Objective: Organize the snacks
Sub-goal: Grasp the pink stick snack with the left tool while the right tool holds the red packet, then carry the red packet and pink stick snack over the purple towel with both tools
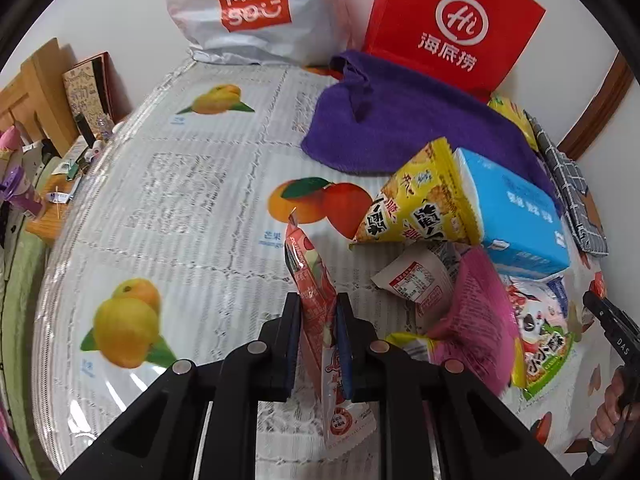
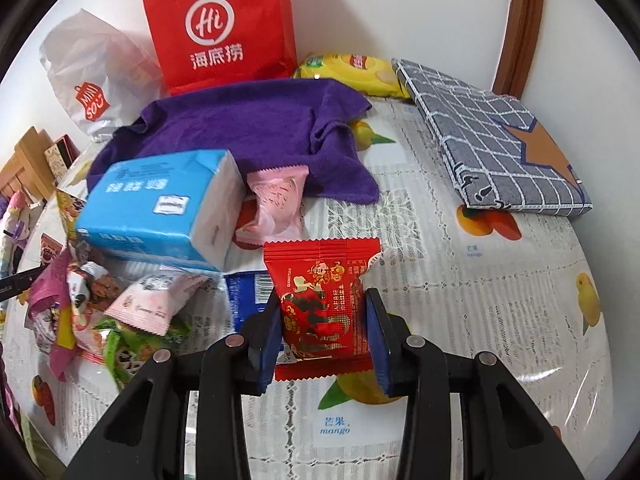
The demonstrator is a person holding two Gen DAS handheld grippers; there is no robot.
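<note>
I judge I'm mid-sort, a packet lifted in each hand. My left gripper (image 1: pixel 318 320), low centre of its frame, is clamped nearly closed on a thin red sachet (image 1: pixel 310 276). My right gripper (image 2: pixel 322 332) grips a red snack packet (image 2: pixel 320 296), its jaws moderately apart. The snack pile (image 2: pixel 100 304) sits lower left. Next: carry each to a chosen spot.
</note>
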